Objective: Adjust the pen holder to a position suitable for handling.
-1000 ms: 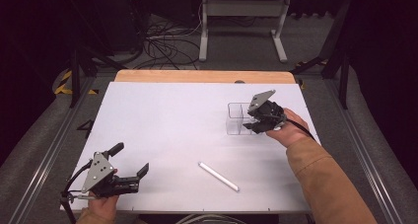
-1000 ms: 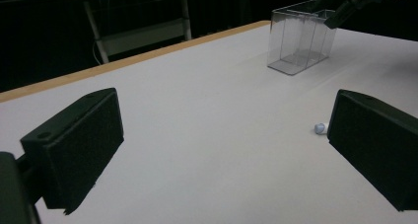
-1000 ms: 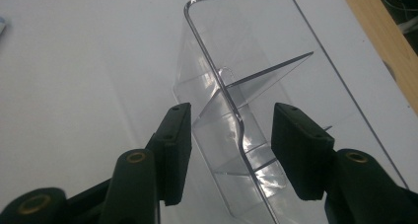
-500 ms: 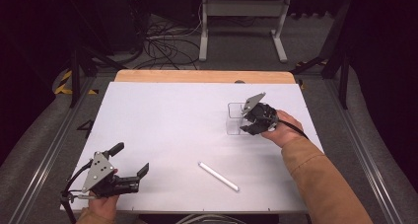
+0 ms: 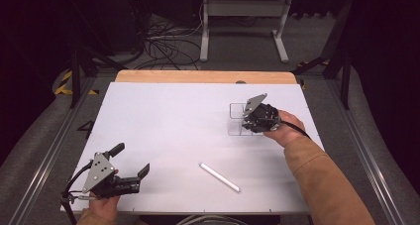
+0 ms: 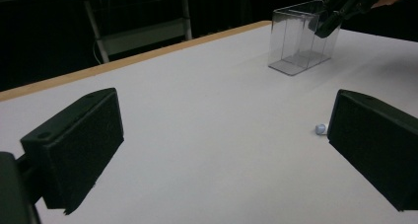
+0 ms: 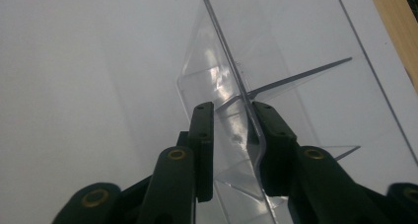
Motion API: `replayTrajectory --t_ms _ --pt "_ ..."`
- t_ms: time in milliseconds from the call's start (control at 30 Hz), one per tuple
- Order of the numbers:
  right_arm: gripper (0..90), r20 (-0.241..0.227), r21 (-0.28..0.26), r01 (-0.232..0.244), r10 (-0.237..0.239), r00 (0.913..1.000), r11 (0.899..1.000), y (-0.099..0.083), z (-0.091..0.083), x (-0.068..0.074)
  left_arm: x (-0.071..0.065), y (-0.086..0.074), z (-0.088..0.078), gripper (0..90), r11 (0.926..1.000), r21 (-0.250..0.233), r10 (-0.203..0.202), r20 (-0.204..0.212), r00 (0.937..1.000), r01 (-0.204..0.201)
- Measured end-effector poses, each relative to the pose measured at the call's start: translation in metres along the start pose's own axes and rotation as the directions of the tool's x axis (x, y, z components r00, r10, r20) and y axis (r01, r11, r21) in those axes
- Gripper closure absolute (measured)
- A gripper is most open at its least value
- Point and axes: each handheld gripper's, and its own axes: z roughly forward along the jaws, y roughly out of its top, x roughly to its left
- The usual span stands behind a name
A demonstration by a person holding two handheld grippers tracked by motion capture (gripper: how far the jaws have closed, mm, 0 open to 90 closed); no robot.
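A clear plastic box (image 5: pixel 236 117) with an inner divider stands on the right side of the white table (image 5: pixel 173 121). My right gripper (image 5: pixel 246 124) comes down on the box's near corner. In the right gripper view the gripper (image 7: pixel 231 110) straddles the box wall (image 7: pixel 231 61). One jaw is inside against the wall, the other outside with a small gap left. The jaws have just been closing with the wall between them. My left gripper (image 5: pixel 131 159) rests open at the front left with nothing between its pads (image 6: pixel 79 145). A white stick (image 5: pixel 219 177) lies at the front centre.
In the left gripper view the box (image 6: pixel 303 36) stands far off, with the right gripper (image 6: pixel 340 12) on its rim, and the stick's end (image 6: pixel 321 129) peeks out by one jaw. A wooden strip (image 5: pixel 203 77) runs along the table's far edge. Cables and a metal stand lie on the floor behind.
The right gripper's jaws have narrowed around the box wall. The right hand has shifted only slightly toward the box. The left gripper, the box and the stick have not moved.
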Motion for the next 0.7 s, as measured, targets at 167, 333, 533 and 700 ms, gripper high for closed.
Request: replayTrajectory --t_ms 167,333,533,700 --pt "83.4 -0.017 0.000 0.031 -0.031 0.9994 1.000 0.005 -0.008 0.003 0.000 0.000 0.001 1.5 1.0000 0.002 0.000 0.000 1.0000 0.000" --pt "85.5 -0.011 -0.038 0.058 -0.059 0.9982 0.998 0.018 -0.018 0.010 0.000 0.000 0.000 1.4 1.0000 0.001 0.000 0.000 1.0000 0.000" --pt "85.3 -0.042 -0.101 0.099 -0.104 0.9937 0.990 0.045 -0.023 0.023 0.000 0.000 0.000 1.4 1.0000 0.001 0.000 0.003 1.0000 0.000" --pt "84.6 -0.087 -0.121 0.131 -0.142 0.9861 0.984 0.070 -0.016 0.039 0.000 0.000 0.000 1.4 1.0000 0.001 0.000 0.005 1.0000 0.000"
